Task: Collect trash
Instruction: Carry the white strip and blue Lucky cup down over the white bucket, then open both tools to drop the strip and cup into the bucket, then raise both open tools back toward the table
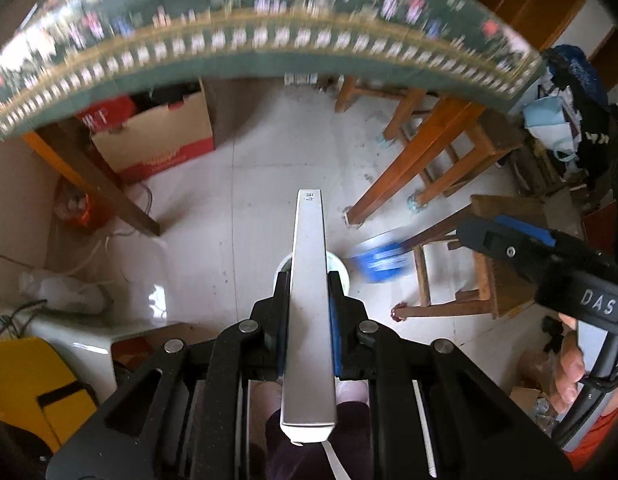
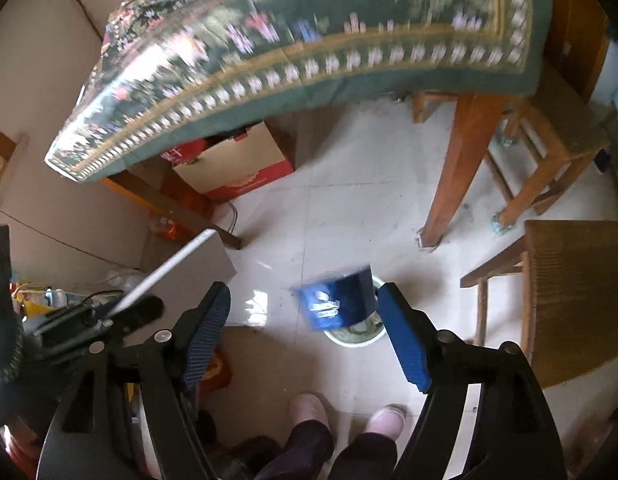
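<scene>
Left tongs [image 1: 309,300] grip my flat box [image 1: 309,312] above the bin [image 2: 355,334]; right tongs [image 2: 305,334] gape wide, blue packet [image 2: 335,300] apparently dropping binward.

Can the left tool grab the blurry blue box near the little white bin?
Probably not now. The left tool is shut on a flat grey box, so its jaws are full. The blurry blue box is above the small white bin.

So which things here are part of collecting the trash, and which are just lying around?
Part of the job:
- blue packet, blurred, apparently falling from the open right hand-held gripper
- white bin beneath it
- flat grey box, clamped in the left hand-held gripper

Just lying about:
- cardboard carton
- wooden stool
- tablecloth
</scene>
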The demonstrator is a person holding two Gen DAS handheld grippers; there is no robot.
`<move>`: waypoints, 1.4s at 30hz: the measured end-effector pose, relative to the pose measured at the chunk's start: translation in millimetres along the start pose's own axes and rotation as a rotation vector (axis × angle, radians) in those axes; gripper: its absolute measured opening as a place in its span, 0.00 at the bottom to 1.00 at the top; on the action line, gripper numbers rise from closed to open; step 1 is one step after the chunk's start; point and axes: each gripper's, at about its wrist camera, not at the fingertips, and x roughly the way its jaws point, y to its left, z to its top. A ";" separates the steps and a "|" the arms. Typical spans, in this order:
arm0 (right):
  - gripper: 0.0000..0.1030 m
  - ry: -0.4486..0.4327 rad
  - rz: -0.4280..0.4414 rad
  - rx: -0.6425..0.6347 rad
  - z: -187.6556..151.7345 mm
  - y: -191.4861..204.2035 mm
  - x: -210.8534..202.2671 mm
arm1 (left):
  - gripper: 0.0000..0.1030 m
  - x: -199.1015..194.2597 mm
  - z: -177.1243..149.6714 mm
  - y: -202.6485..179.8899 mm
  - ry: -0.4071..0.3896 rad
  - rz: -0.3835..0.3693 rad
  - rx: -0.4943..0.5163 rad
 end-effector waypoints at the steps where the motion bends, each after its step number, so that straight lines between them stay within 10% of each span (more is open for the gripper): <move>1: 0.71 0.013 -0.004 -0.004 -0.6 -2.0 5.2 | 0.15 8.5 -1.0 0.3 0.011 -0.007 -0.005; 11: 0.71 0.048 -0.057 -0.019 -0.4 -19.7 10.9 | 0.16 78.2 8.4 -24.0 0.131 -0.024 0.005; 14: 0.71 0.050 -0.072 -0.017 0.2 -22.9 5.7 | 0.51 99.5 14.6 -33.2 0.174 -0.005 0.029; 19: 0.71 0.044 -0.071 0.005 2.9 -27.0 -6.2 | 0.56 99.1 17.7 -41.7 0.191 0.034 0.058; 42: 0.71 -0.187 -0.117 -0.075 47.6 53.4 -187.5 | 0.55 -172.8 64.8 -68.8 -0.154 0.055 0.161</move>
